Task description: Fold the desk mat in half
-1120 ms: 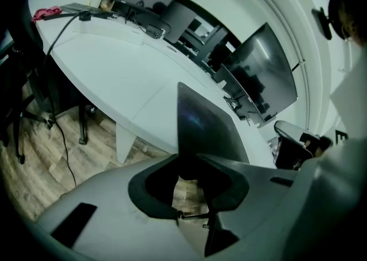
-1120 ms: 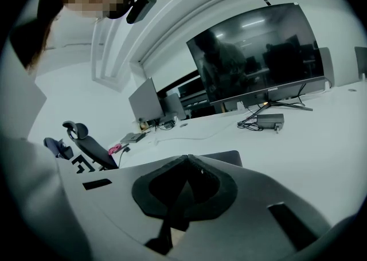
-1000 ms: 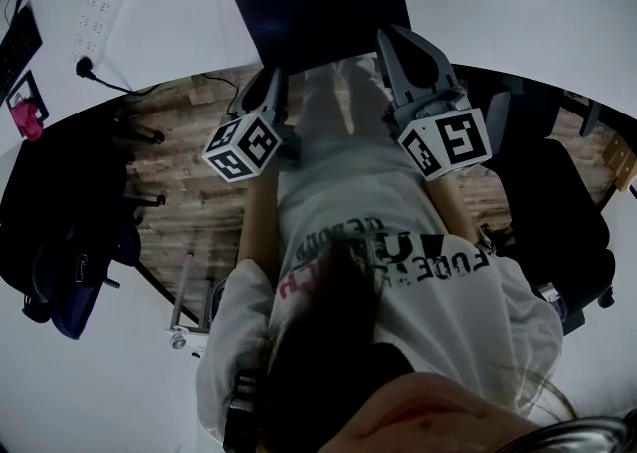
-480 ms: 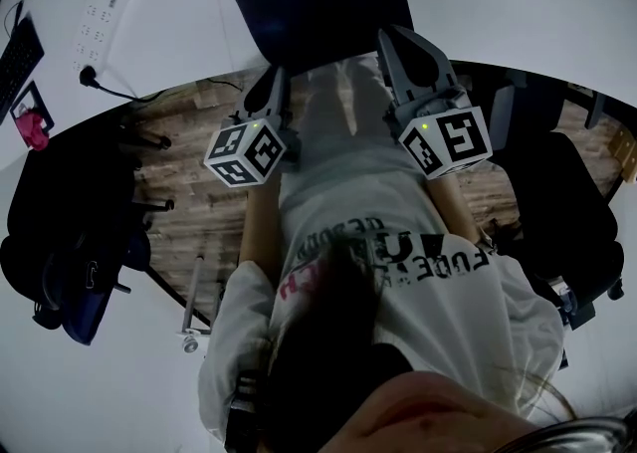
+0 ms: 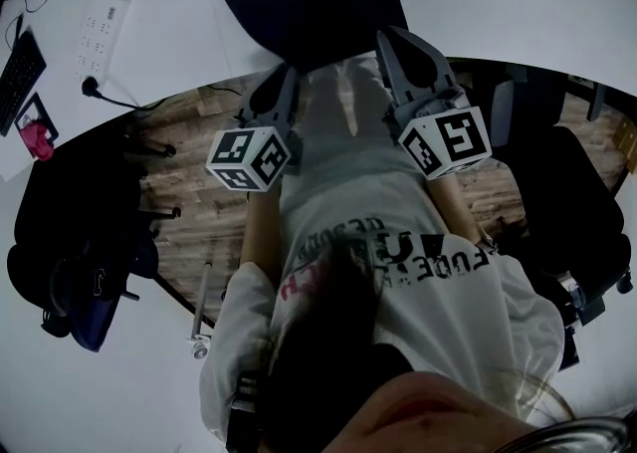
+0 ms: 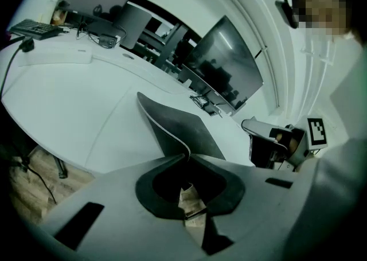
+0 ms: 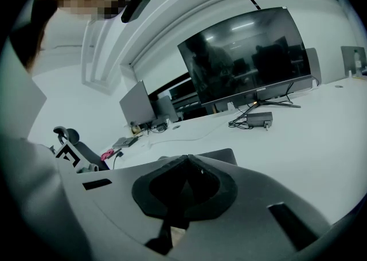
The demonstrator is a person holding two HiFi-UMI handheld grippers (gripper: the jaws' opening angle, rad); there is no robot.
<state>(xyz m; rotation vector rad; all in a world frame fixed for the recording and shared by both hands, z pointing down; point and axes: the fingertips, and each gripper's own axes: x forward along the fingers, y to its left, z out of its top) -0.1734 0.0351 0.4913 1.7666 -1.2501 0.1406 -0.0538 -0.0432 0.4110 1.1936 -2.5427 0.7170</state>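
Between the pressed-together jaws of the left gripper [image 6: 187, 161] sits the near edge of the mat [image 6: 182, 127]. Just beyond the tips the mat rises off the desk [image 6: 63, 93] in a curl, with its pale stitched border showing. At the right gripper [image 7: 186, 161] the jaws likewise stand closed, tip to tip, with a corner of the mat directly past them. They appear to pinch that corner, though the contact itself is dark in that gripper's own view. From the head view, both grippers sit side by side at the mat's near edge, the right slightly further forward. The rest of the mat lies flat ahead of them.

Progress, as judged: the near edge is gripped and the left corner is off the desk. No fold exists yet. Remaining: carry the near edge forward onto the far edge, align, lay down, release.

Count:
- one mat
- two grippers
- one large monitor [image 7: 246, 62], well ahead of the right gripper
- one power strip [image 5: 103, 15], far left of the left gripper
- two chairs behind the grippers: one chair [image 5: 70, 232] to the left and one [image 5: 562, 207] to the right
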